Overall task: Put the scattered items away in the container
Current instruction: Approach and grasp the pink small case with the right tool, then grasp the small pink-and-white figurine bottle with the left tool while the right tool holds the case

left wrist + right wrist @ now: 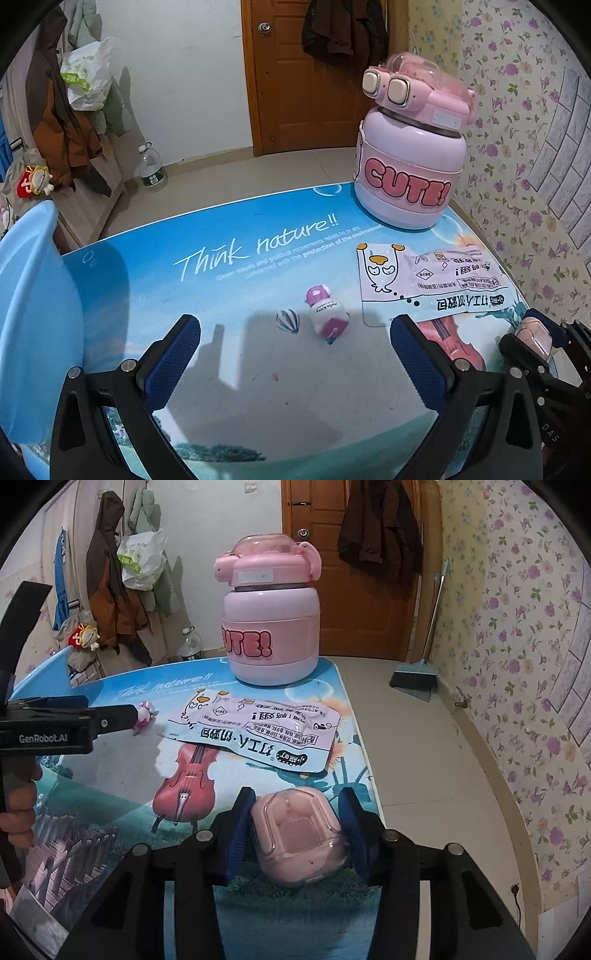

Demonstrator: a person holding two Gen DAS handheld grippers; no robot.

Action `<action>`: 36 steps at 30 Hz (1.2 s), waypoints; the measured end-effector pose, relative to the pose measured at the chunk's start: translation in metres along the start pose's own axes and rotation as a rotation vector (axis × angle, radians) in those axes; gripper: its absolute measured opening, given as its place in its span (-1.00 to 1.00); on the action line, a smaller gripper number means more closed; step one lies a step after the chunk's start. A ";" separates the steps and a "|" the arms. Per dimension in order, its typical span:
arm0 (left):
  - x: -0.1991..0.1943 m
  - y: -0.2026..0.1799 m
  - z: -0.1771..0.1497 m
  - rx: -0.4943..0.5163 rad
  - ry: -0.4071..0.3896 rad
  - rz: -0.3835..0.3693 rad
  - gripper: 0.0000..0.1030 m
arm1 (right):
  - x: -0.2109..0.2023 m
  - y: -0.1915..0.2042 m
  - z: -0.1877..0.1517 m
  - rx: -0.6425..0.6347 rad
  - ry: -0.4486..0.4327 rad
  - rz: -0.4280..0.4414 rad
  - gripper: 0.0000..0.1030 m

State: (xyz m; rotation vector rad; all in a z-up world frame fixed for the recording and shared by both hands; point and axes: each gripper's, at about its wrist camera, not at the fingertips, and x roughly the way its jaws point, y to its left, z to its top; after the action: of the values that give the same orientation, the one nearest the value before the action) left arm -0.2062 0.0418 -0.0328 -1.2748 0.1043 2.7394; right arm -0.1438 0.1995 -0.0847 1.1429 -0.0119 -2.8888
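My right gripper (pixel 297 814) is shut on a small pink case (pixel 301 836) and holds it just above the table's near right part; the case also shows in the left wrist view (pixel 533 338). My left gripper (pixel 295 332) is open and empty, low over the table, with a small pink and white Hello Kitty bottle (pixel 327 314) lying just ahead of its fingertips. A white snack packet (pixel 430 282) lies to the right, also seen in the right wrist view (pixel 255 731). A light blue basin (pixel 33 325) stands at the left edge.
A large pink "CUTE!" jug (pixel 410 162) stands at the table's far right corner, behind the packet. The table (pixel 221 258) has a printed blue scenic top. Beyond it are the floor, a water bottle (pixel 151 170), a door and hanging coats. A dustpan (pixel 415 679) stands on the floor at right.
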 end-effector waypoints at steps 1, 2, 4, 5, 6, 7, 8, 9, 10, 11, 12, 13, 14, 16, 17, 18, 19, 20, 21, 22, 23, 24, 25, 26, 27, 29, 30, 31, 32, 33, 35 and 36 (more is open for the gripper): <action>0.002 0.000 0.000 0.001 0.003 0.002 1.00 | 0.000 -0.001 0.000 0.003 -0.002 -0.001 -0.07; 0.004 -0.001 0.001 0.000 0.007 0.004 1.00 | 0.001 -0.001 0.000 0.007 -0.005 -0.004 -0.07; 0.007 0.001 0.002 -0.014 0.019 0.001 1.00 | 0.001 -0.002 0.001 0.016 -0.008 -0.011 -0.07; 0.008 0.001 0.003 -0.019 0.022 -0.001 1.00 | 0.001 -0.002 0.001 0.018 -0.008 -0.013 -0.07; 0.011 0.002 0.004 -0.027 0.026 -0.002 1.00 | 0.002 -0.002 0.002 0.019 -0.008 -0.017 -0.07; 0.012 0.002 0.006 -0.032 0.027 -0.002 1.00 | 0.001 -0.001 0.002 0.019 -0.009 -0.019 -0.07; 0.013 0.003 0.007 -0.041 0.025 -0.003 1.00 | 0.001 -0.001 0.002 0.018 -0.010 -0.020 -0.07; 0.014 0.004 0.008 -0.046 0.024 -0.005 1.00 | 0.002 -0.001 0.002 0.017 -0.011 -0.021 -0.07; 0.015 0.004 0.010 -0.051 0.022 -0.006 0.99 | 0.003 -0.001 0.002 0.018 -0.013 -0.021 -0.07; 0.017 0.005 0.011 -0.055 0.023 -0.006 0.95 | 0.004 -0.001 0.002 0.017 -0.014 -0.022 -0.07; 0.019 0.005 0.012 -0.059 0.025 -0.007 0.85 | 0.005 -0.001 0.002 0.018 -0.015 -0.022 -0.07; 0.020 0.004 0.013 -0.062 0.027 -0.010 0.78 | 0.005 -0.001 0.002 0.017 -0.016 -0.023 -0.07; 0.022 0.004 0.013 -0.066 0.032 -0.016 0.61 | 0.005 -0.001 0.002 0.018 -0.017 -0.023 -0.07; 0.025 0.005 0.012 -0.072 0.046 -0.026 0.41 | 0.006 -0.001 0.002 0.019 -0.018 -0.023 -0.06; 0.026 0.006 0.011 -0.074 0.050 -0.028 0.32 | 0.006 -0.001 0.002 0.018 -0.019 -0.022 -0.06; 0.028 0.006 0.011 -0.075 0.056 -0.027 0.27 | 0.006 -0.001 0.002 0.018 -0.019 -0.022 -0.06; 0.029 0.006 0.010 -0.077 0.062 -0.025 0.24 | 0.006 -0.001 0.002 0.018 -0.018 -0.022 -0.06; 0.030 0.006 0.010 -0.077 0.066 -0.021 0.22 | 0.006 -0.001 0.002 0.017 -0.019 -0.022 -0.06; 0.030 0.006 0.010 -0.073 0.061 -0.017 0.19 | 0.006 -0.001 0.002 0.017 -0.019 -0.022 -0.06; 0.031 0.006 0.010 -0.071 0.063 -0.014 0.19 | 0.005 -0.001 0.002 0.017 -0.019 -0.022 -0.06; 0.031 0.006 0.010 -0.071 0.062 -0.013 0.17 | 0.006 -0.001 0.002 0.017 -0.019 -0.022 -0.06; 0.032 0.006 0.011 -0.071 0.061 -0.014 0.15 | 0.006 -0.001 0.002 0.017 -0.019 -0.023 -0.06; 0.032 0.006 0.011 -0.070 0.059 -0.011 0.04 | 0.006 -0.001 0.002 0.018 -0.019 -0.022 -0.06; 0.032 0.006 0.011 -0.070 0.056 -0.001 -0.13 | 0.006 -0.001 0.002 0.017 -0.019 -0.022 -0.06; 0.032 0.007 0.011 -0.070 0.055 0.007 -0.30 | 0.006 -0.001 0.002 0.017 -0.019 -0.022 -0.07; 0.031 0.008 0.010 -0.073 0.052 0.012 -0.51 | 0.005 0.000 0.002 0.013 -0.018 -0.024 -0.07; 0.031 0.009 0.010 -0.070 0.051 0.011 -0.57 | 0.005 0.000 0.002 0.012 -0.018 -0.026 -0.06; 0.030 0.009 0.009 -0.067 0.051 0.008 -0.57 | 0.005 0.000 0.002 0.013 -0.018 -0.028 -0.07; 0.030 0.009 0.008 -0.064 0.051 0.005 -0.57 | 0.005 0.001 0.002 0.013 -0.018 -0.029 -0.06; 0.028 0.010 0.007 -0.063 0.050 0.003 -0.57 | 0.005 0.001 0.002 0.013 -0.019 -0.031 -0.07; 0.026 0.010 0.005 -0.060 0.050 0.000 -0.57 | 0.004 0.002 0.001 0.014 -0.019 -0.035 -0.07; 0.025 0.011 0.004 -0.058 0.050 -0.001 -0.57 | 0.003 0.002 0.000 0.014 -0.019 -0.036 -0.07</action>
State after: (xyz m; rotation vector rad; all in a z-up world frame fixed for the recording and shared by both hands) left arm -0.2267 0.0335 -0.0496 -1.3582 0.0286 2.7288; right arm -0.1462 0.1974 -0.0864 1.1300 -0.0125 -2.9355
